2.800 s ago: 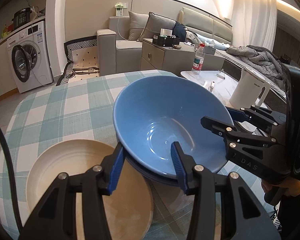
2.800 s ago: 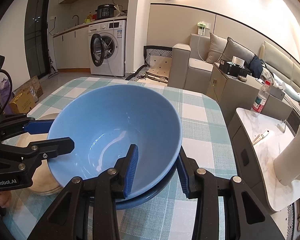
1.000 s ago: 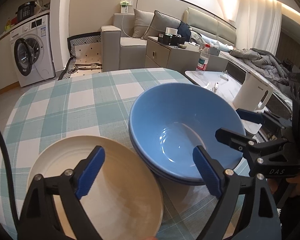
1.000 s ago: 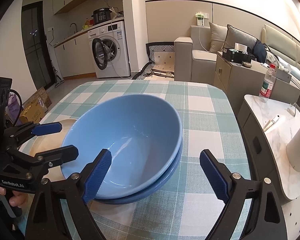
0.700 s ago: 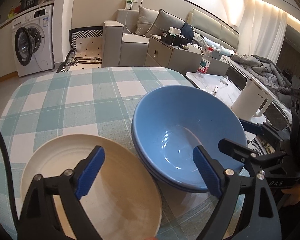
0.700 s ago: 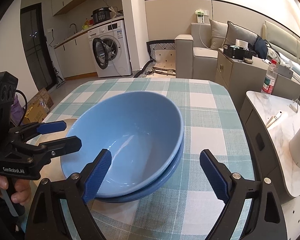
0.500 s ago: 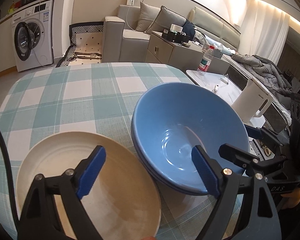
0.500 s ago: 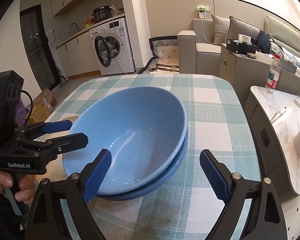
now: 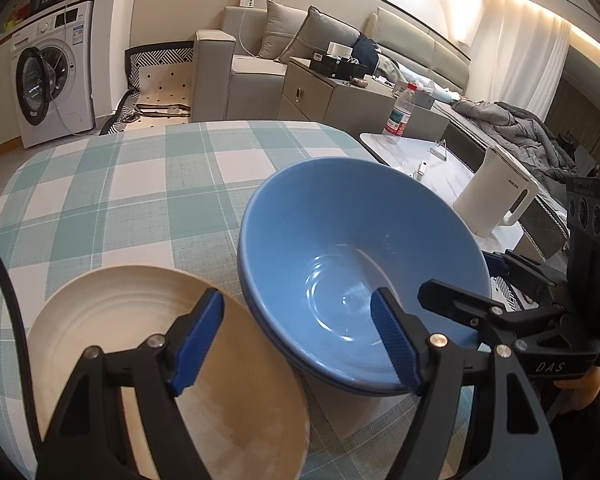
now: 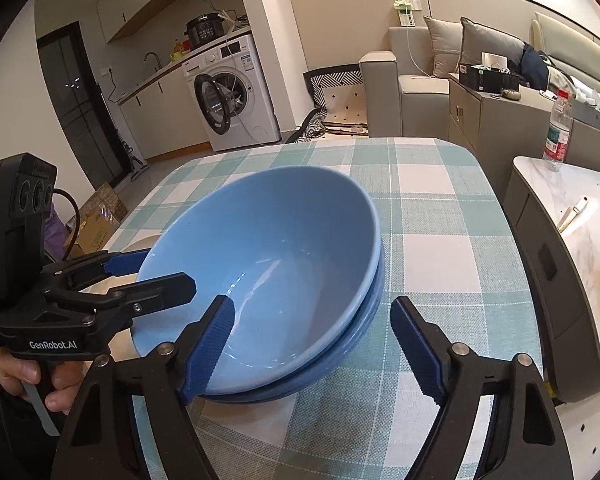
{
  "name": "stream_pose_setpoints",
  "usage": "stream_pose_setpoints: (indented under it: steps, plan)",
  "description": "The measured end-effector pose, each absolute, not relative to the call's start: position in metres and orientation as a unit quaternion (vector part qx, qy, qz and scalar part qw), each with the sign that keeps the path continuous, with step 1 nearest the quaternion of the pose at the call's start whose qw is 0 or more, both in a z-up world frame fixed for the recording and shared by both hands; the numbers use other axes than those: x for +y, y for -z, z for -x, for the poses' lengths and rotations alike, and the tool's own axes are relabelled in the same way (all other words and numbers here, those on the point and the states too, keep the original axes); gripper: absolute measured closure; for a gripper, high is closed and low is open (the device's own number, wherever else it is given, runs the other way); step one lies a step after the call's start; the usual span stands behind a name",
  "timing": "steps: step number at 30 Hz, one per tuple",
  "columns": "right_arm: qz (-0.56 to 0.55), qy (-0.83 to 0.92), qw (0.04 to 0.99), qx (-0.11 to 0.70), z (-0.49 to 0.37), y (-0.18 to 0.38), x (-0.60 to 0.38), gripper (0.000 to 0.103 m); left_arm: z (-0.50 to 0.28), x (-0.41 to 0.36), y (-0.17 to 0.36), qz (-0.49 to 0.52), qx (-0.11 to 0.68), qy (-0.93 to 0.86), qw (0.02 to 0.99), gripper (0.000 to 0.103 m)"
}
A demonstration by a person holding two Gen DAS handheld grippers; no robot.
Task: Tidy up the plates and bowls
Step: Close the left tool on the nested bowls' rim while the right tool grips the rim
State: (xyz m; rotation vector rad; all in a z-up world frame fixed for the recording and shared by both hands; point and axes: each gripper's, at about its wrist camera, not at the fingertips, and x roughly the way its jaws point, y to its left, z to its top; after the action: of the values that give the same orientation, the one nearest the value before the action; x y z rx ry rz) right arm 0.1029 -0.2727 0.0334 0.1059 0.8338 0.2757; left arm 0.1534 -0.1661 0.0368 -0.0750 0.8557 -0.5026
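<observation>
A light blue bowl [image 9: 356,248] sits nested in a darker blue bowl [image 10: 364,322] on the checked tablecloth. A cream plate [image 9: 112,320] lies flat beside them, mostly hidden in the right wrist view [image 10: 144,242]. My left gripper [image 9: 300,340] is open and empty, its jaws wide above the gap between plate and bowls. My right gripper [image 10: 312,344] is open and empty, straddling the near rim of the bowls. Each gripper shows in the other's view, left [image 10: 144,276] and right [image 9: 468,280], on opposite sides of the bowls.
The table [image 9: 140,184] has a teal and white checked cloth. To its right stands a marble side counter [image 10: 580,208] with a white kettle [image 9: 496,196] and a water bottle [image 10: 558,128]. A washing machine [image 10: 232,92] and a sofa [image 9: 260,68] stand beyond.
Both grippers let go of the light blue bowl after it settled into the darker one, opened wide and drew back. Over the last second the jaws of both have narrowed somewhat.
</observation>
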Motion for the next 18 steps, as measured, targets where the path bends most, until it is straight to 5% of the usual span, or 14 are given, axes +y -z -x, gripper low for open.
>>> stream_pose_setpoints:
  steps: [18]
  plan:
    - [-0.085, -0.143, 0.893, 0.418, -0.1112, -0.0267, -0.2777, 0.036, -0.1529, -0.1723, -0.0305, 0.027, 0.418, 0.258, 0.871, 0.034]
